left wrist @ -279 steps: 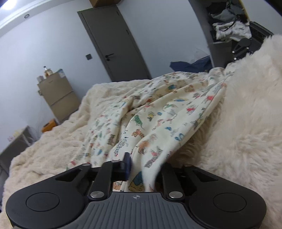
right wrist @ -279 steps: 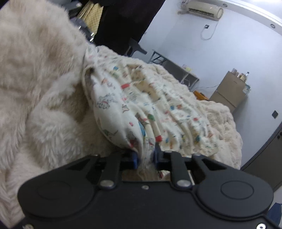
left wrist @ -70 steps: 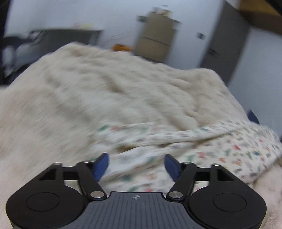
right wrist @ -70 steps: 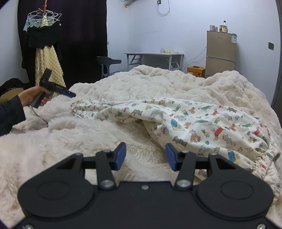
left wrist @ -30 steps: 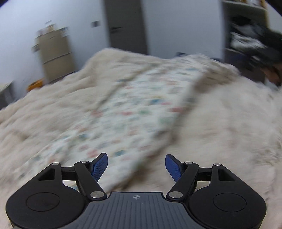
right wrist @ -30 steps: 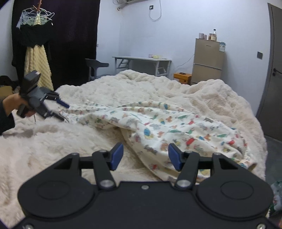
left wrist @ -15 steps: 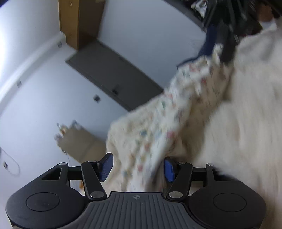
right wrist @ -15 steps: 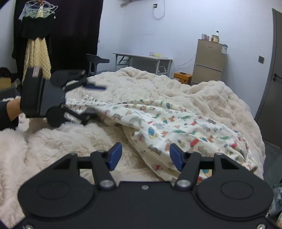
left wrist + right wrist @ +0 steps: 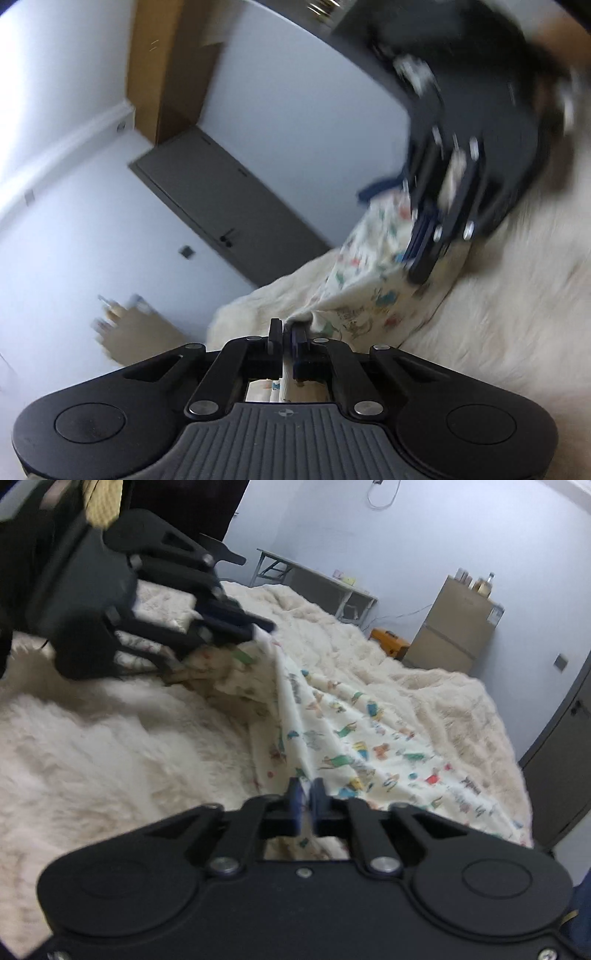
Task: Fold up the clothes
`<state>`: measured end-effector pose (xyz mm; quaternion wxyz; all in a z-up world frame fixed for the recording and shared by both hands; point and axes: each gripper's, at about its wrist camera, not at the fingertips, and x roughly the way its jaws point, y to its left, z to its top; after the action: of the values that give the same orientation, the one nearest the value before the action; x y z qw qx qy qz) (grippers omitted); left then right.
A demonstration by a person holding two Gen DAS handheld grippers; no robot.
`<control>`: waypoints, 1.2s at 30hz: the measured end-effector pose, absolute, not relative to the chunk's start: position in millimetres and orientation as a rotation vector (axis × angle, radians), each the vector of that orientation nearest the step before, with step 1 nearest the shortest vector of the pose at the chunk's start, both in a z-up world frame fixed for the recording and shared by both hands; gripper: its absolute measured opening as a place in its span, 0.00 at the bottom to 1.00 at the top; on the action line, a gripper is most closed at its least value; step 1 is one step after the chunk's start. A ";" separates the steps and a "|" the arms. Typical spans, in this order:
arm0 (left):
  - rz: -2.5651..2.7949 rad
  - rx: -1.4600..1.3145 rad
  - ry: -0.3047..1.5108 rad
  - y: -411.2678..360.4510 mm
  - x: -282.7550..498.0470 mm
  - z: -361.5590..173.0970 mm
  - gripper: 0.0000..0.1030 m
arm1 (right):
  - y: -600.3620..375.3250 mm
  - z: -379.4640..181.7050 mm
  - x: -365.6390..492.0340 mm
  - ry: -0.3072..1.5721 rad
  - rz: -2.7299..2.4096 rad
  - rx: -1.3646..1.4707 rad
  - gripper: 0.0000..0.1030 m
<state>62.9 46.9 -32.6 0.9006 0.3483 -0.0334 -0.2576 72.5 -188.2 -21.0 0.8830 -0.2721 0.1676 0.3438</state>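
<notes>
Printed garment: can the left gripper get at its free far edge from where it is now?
Probably not as things stand: the left gripper is shut on the printed garment, like the right gripper, so it would have to let go first. Nothing else blocks the way across the fluffy blanket.

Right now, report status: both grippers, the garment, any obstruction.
Left gripper shut on printed garment. Right gripper shut on the same cloth. Garment lifted between them above fluffy blanket. Nothing in the way.

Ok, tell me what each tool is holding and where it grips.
Both are shut on the printed garment: the left tool and the right tool each pinch a gathered fold at its edge.
</notes>
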 end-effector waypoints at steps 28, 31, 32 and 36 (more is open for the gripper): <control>-0.771 0.303 0.397 75.5 10.9 -28.5 0.32 | -133.2 5.6 63.1 0.459 1.079 -0.524 0.04; -0.741 0.278 0.387 67.7 15.1 -35.6 0.35 | -127.9 10.1 78.2 0.496 1.068 -0.465 0.05; -0.720 0.273 0.375 66.2 16.1 -36.4 0.39 | -133.9 15.9 84.0 0.500 1.062 -0.394 0.04; -0.608 0.261 0.310 56.4 24.0 -32.2 0.44 | -146.2 29.1 95.8 0.513 1.057 -0.259 0.04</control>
<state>24.0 56.4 -32.2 0.9339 0.1274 0.1517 -0.2975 95.8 -146.2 29.1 0.8246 -0.1216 0.2414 0.4970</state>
